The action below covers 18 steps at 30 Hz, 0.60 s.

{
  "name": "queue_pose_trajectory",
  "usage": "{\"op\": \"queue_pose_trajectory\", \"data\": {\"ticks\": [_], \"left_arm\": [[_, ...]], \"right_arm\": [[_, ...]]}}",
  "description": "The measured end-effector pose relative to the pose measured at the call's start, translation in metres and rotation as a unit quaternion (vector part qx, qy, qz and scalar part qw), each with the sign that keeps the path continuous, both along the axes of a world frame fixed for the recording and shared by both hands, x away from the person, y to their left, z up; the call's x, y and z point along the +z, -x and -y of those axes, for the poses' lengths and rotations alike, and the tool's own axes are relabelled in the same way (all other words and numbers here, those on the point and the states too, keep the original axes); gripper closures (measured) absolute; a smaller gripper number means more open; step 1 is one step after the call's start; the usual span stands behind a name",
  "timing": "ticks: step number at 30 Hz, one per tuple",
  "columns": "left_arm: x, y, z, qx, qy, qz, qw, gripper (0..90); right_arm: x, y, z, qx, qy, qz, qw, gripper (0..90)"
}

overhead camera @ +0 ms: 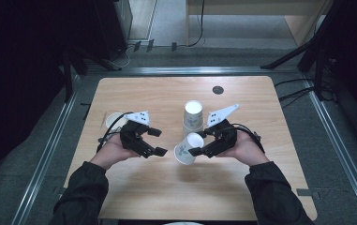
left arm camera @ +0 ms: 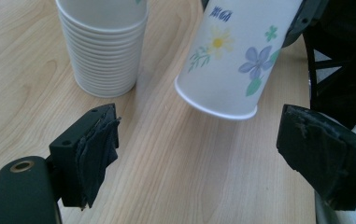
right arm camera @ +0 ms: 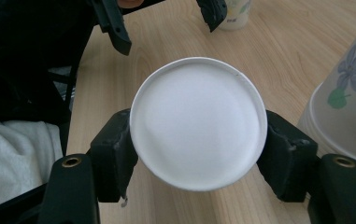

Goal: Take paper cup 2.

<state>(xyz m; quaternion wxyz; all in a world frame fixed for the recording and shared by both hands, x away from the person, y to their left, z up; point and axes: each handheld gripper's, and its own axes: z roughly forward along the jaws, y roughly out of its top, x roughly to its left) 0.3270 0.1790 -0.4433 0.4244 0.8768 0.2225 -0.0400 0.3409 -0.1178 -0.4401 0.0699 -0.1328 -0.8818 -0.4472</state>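
White paper cup with a printed flower pattern (overhead camera: 186, 151) sits clamped between the two black jaws of the right gripper (overhead camera: 198, 143), tilted with its base toward the left gripper (overhead camera: 156, 141) and held just above the light wooden table (overhead camera: 167, 93). Close behind it stands a stack of matching flowered paper cups (overhead camera: 193, 115), upright on the tabletop. That left gripper hovers nearby, its jaws spread wide with nothing between them, pointing at the tilted cup's base.
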Motion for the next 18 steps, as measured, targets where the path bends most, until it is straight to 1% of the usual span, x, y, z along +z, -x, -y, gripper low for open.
{"op": "queue_pose_trajectory", "data": {"ticks": [2,4,5,6,10,13,15,18], "left_arm": [[-0.001,0.000,0.003,-0.003,0.003,-0.002,1.0000,13.2],[-0.003,-0.001,0.006,-0.008,0.007,-0.004,0.9999,13.2],[-0.004,-0.001,0.008,-0.010,0.009,-0.006,0.9999,13.3],[-0.005,-0.002,0.010,-0.012,0.008,-0.005,0.9999,13.3],[-0.009,-0.002,0.018,-0.026,0.004,-0.005,0.9996,13.3],[-0.011,-0.002,0.022,-0.034,0.005,-0.003,0.9994,13.5],[-0.013,-0.003,0.024,-0.036,0.012,-0.005,0.9993,13.7],[-0.014,-0.003,0.026,-0.044,0.012,-0.007,0.9989,14.3]], "right_arm": [[-0.004,-0.001,0.000,-0.001,-0.005,-0.003,1.0000,34.8],[-0.008,-0.002,0.001,-0.005,-0.014,-0.014,0.9998,34.9],[-0.009,-0.002,0.000,-0.008,-0.012,-0.016,0.9998,34.9],[-0.011,-0.003,0.000,-0.011,-0.011,-0.013,0.9998,34.9],[-0.013,-0.002,-0.001,-0.017,-0.018,-0.015,0.9996,34.9],[-0.014,-0.001,-0.003,-0.014,-0.019,-0.016,0.9996,34.9],[-0.014,0.000,-0.005,-0.013,-0.022,-0.019,0.9995,34.8],[-0.014,0.001,-0.006,-0.010,-0.021,-0.022,0.9995,34.8]]}}
